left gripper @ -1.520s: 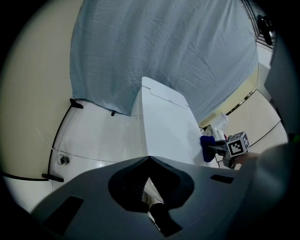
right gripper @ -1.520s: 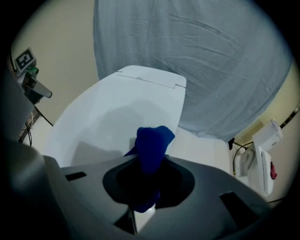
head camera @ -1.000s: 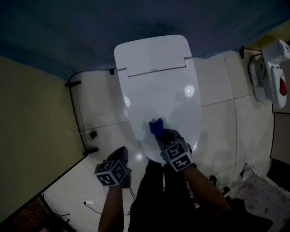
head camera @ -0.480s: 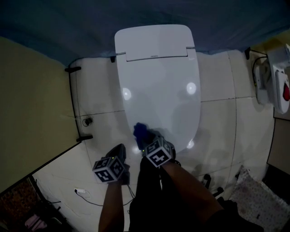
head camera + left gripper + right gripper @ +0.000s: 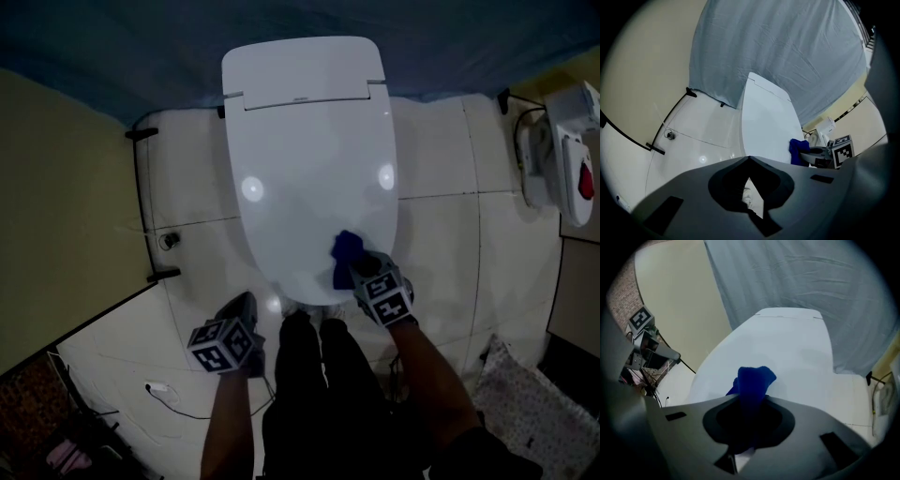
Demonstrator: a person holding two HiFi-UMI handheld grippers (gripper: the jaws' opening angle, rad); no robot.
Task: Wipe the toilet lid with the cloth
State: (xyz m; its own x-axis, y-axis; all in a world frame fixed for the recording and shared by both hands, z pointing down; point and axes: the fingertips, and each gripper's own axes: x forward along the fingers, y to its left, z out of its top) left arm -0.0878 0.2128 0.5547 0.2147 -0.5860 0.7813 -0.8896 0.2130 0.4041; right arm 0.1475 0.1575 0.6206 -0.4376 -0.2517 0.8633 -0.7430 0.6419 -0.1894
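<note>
Right claw (image 5: 360, 271) first: it's pinched tight on the dark blue crumpled cloth (image 5: 346, 251). In the right gripper view the cloth (image 5: 752, 380) runs straight down between the jaws of the right claw (image 5: 748, 425), and a bunched end sticks out past the tips. In the head view that bunch sits on the closed white plastic toilet lid (image 5: 309, 159), lower right part of it, near the front edge, just right of centre frame. Looks like it's touching the lid (image 5: 792, 343), though I can't see how hard it's pressing.

Left claw (image 5: 246, 307) is pressed together with nothing in it. In the left gripper view its tips meet at the left claw (image 5: 749, 158), and only a sliver of floor shows behind them. It hangs in the lower left of the head view, over the white tiled floor (image 5: 197, 197), just off the lid's front left, apart from it.

Counts: one toilet lid (image 5: 766, 126), one cloth (image 5: 798, 151), two claws, two bright glare spots on the lid. One blue-grey fabric sheet (image 5: 141, 56) hangs across the top of the frame.
</note>
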